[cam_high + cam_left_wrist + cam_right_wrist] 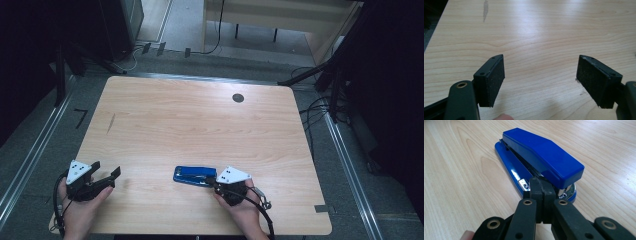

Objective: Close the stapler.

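From above, the glossy blue stapler (195,175) is lying near the front edge of the pale wooden table (200,120), the right gripper (216,181) touching its end. The left gripper (114,176) is sitting well apart, jaws released.

Left gripper view: the pads (495,80) are gaping over bare wood.

Right gripper view: the jaws are sitting clenched together, empty, nosing against the stapler (541,160).

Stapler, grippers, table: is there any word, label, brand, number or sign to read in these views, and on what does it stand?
None can be read.
Blue stapler: plain lid, no brand or label visible.
Metal tab on the stapler's base: any marking there is too small to tell.
Right gripper and left gripper: bare black pads, no lettering.
Table: wood grain, a dark round spot and a dark streak, no text.
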`<state>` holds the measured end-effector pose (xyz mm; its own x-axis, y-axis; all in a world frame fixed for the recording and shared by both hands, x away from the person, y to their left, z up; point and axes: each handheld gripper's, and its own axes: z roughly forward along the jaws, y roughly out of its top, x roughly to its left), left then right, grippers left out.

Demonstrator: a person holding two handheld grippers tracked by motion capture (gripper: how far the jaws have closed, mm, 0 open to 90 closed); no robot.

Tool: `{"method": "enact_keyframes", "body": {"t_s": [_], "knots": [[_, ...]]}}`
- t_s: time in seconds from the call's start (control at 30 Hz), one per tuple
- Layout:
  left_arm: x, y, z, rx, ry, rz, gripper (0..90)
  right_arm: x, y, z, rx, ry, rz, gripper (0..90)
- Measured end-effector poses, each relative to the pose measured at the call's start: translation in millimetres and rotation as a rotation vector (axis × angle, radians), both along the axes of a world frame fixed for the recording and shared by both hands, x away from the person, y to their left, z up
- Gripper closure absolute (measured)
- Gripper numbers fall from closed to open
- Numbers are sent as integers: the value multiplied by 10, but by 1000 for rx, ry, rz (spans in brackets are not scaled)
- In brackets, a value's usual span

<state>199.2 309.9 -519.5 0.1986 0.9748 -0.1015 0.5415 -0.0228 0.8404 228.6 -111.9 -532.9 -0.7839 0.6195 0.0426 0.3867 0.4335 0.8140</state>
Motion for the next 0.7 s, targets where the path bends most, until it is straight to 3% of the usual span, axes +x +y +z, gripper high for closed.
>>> {"method": "enact_keyframes", "body": {"t_s": [0.27, 0.7], "knots": [[3, 27, -6, -2, 6, 11, 237, 39, 3, -11, 10, -4, -32, 900], [15, 34, -33, 0, 13, 14, 241, 81, -16, -27, 37, 7, -36, 900]]}}
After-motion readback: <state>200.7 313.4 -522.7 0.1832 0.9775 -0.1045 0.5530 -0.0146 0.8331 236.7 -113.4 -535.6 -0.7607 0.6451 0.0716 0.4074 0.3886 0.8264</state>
